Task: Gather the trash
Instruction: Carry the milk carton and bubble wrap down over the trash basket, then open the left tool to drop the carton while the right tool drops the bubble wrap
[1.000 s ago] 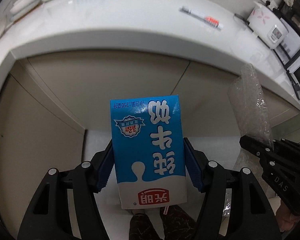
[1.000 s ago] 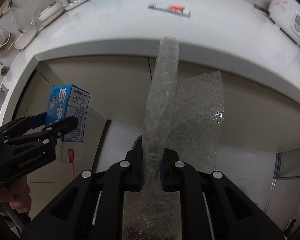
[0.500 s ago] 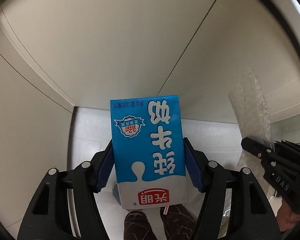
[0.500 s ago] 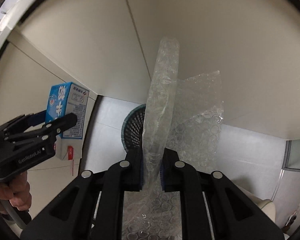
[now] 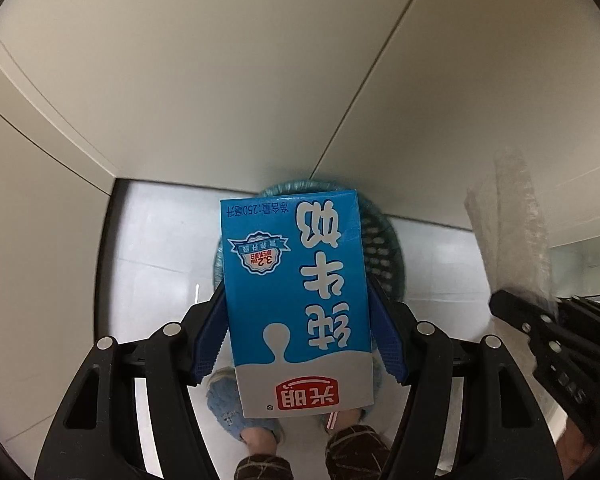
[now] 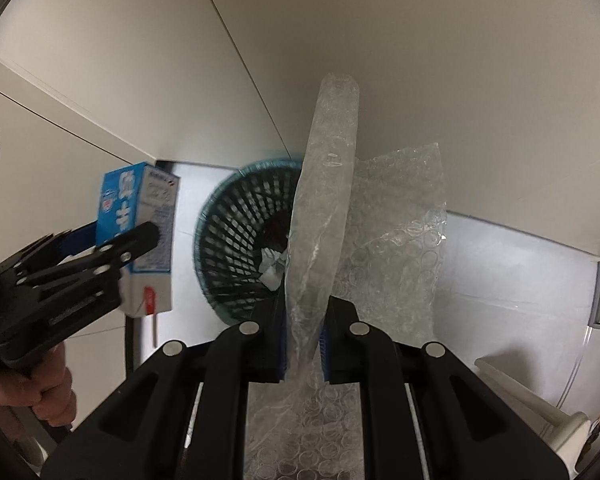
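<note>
Holding two bits of trash, I look down at the bin on the floor. My left tool (image 5: 298,344) pinches a blue milk carton (image 5: 296,300) by its sides, upside down, and the carton sits right over the dark mesh wastebasket (image 6: 240,240). I should let it go only when it is well inside the rim, so it does not bounce out. My right tool (image 6: 303,344) is pressed tight on a sheet of bubble wrap (image 6: 328,216), which sticks up tall and floppy. I would push it low into the basket first, because it could catch on the rim. The carton and wrap hide much of the basket. Something pale lies inside; I cannot tell what.
</note>
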Motion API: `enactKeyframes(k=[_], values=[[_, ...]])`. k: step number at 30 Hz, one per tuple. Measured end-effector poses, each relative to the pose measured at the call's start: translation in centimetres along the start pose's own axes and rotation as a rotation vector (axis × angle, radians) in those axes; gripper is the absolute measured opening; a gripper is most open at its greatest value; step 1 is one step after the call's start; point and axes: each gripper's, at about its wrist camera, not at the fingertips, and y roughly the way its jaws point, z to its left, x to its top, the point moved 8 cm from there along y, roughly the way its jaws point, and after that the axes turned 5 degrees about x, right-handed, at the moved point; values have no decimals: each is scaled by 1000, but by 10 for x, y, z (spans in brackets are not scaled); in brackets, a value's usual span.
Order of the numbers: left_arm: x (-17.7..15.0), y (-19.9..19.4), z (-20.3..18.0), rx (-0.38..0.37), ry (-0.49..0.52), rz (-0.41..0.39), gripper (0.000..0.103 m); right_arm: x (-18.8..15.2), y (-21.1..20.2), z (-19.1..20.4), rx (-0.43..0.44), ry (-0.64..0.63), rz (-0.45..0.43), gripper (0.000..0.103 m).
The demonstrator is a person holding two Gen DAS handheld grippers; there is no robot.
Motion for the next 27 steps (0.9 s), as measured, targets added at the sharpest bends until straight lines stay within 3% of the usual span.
enactKeyframes(k=[7, 16, 23, 27], values=[[-14, 69, -14, -8, 24, 36, 63, -8, 51, -25, 5, 41, 10, 11], [-24, 126, -28, -3, 21, 75, 63, -9, 76, -33, 3, 44, 10, 11], [-21, 127, -36, -26, 25, 65, 66, -8, 72, -34, 0, 29, 12, 11], [-20, 121, -34, -27, 32, 47, 75, -7, 72, -29, -4, 4, 11, 11]])
